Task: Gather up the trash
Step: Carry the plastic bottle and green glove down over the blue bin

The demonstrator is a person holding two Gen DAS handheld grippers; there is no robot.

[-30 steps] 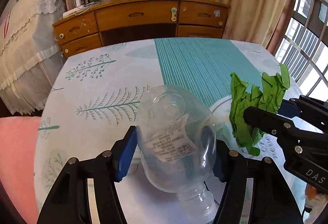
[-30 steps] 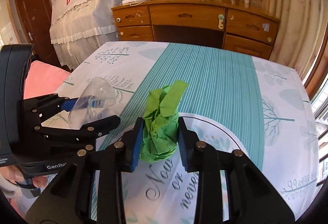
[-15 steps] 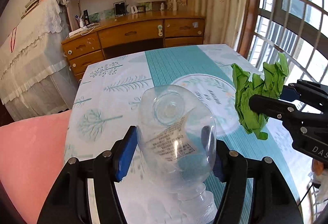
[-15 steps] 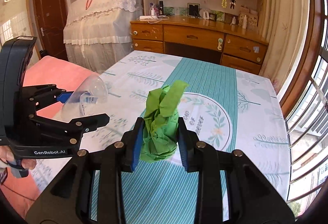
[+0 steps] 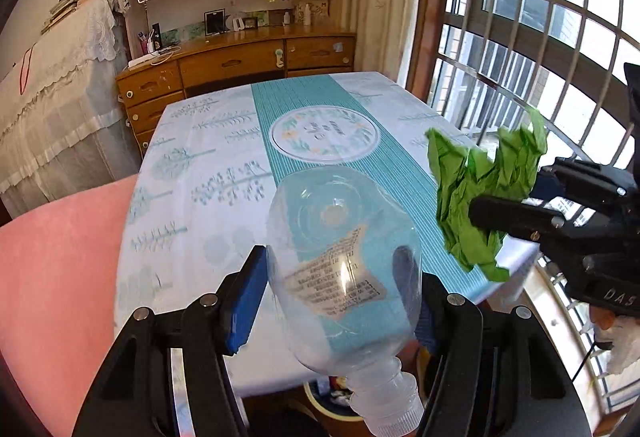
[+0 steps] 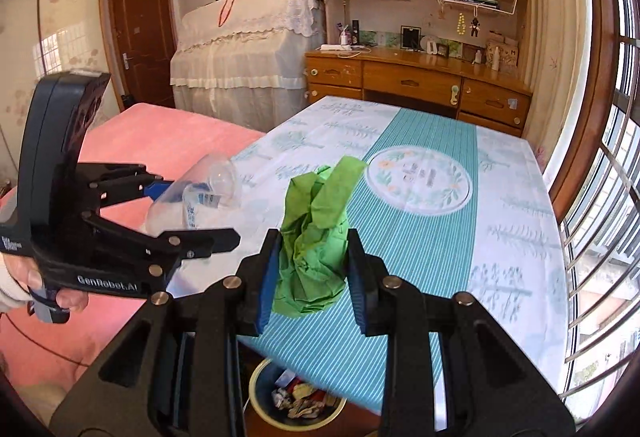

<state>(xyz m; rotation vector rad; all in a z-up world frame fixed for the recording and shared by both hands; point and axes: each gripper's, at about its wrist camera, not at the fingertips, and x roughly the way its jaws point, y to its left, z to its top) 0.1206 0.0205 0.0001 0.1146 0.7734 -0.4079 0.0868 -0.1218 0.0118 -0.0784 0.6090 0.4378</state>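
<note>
My left gripper (image 5: 336, 293) is shut on a clear plastic bottle (image 5: 344, 257), base forward and cap toward me, held in the air over the table's near edge. It also shows in the right wrist view (image 6: 192, 197). My right gripper (image 6: 312, 269) is shut on a crumpled green paper (image 6: 316, 237), also in the left wrist view (image 5: 480, 189) at the right. A trash bin (image 6: 296, 397) with scraps inside stands on the floor below the table's near edge, under my right gripper.
The table (image 5: 224, 157) has a white and teal cloth with a round print. A pink bed (image 6: 160, 141) lies to the left. A wooden desk (image 6: 416, 77) stands behind, a barred window (image 5: 520, 57) to the right.
Both grippers have risen and pulled back from over the table to its near edge, still holding the bottle and the green paper. The trash bin has come into view below.
</note>
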